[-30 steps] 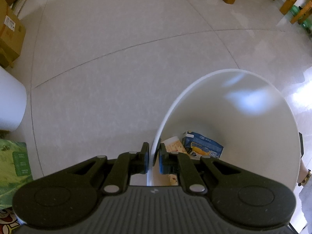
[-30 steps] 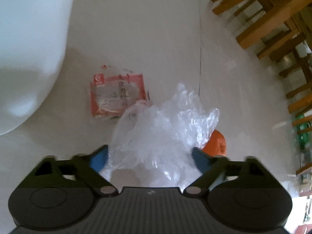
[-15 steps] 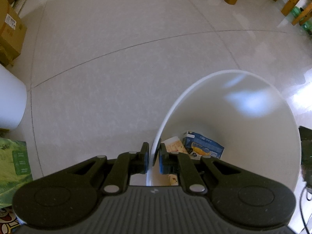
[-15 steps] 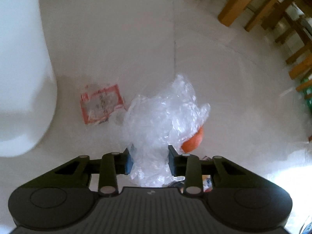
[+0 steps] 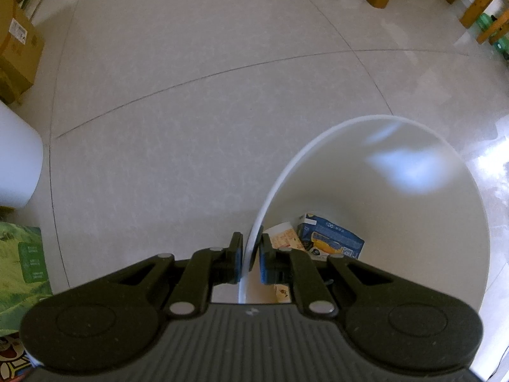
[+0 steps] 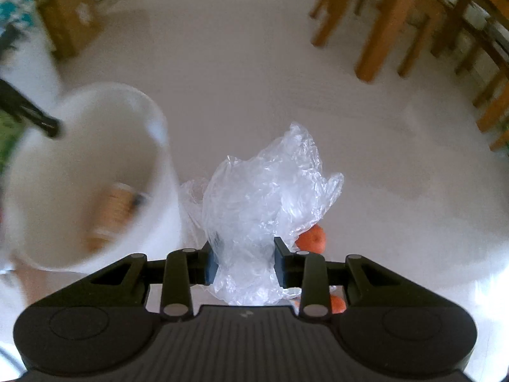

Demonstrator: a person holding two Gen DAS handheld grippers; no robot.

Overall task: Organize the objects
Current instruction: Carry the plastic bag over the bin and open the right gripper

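My left gripper [image 5: 249, 256] is shut on the rim of a white bucket [image 5: 413, 172] and holds it tilted. Inside lie a blue carton [image 5: 334, 238] and a beige packet [image 5: 281, 237]. My right gripper [image 6: 245, 262] is shut on a crumpled clear plastic bag [image 6: 267, 197], held above the floor just right of the bucket [image 6: 92, 172]. The bucket's contents look blurred in the right wrist view. An orange [image 6: 311, 238] lies on the floor behind the bag; a second orange [image 6: 337, 304] shows by the right finger.
Wooden chair and table legs [image 6: 385, 22] stand at the back right. Cardboard boxes [image 5: 16, 47] sit at the far left. A white cylinder [image 5: 16, 165] and a green package [image 5: 22, 267] lie at the left edge.
My right gripper closed on the plastic bag, lifted it and swung toward the bucket; the red wrapper on the floor left view. The left gripper kept its hold on the rim.
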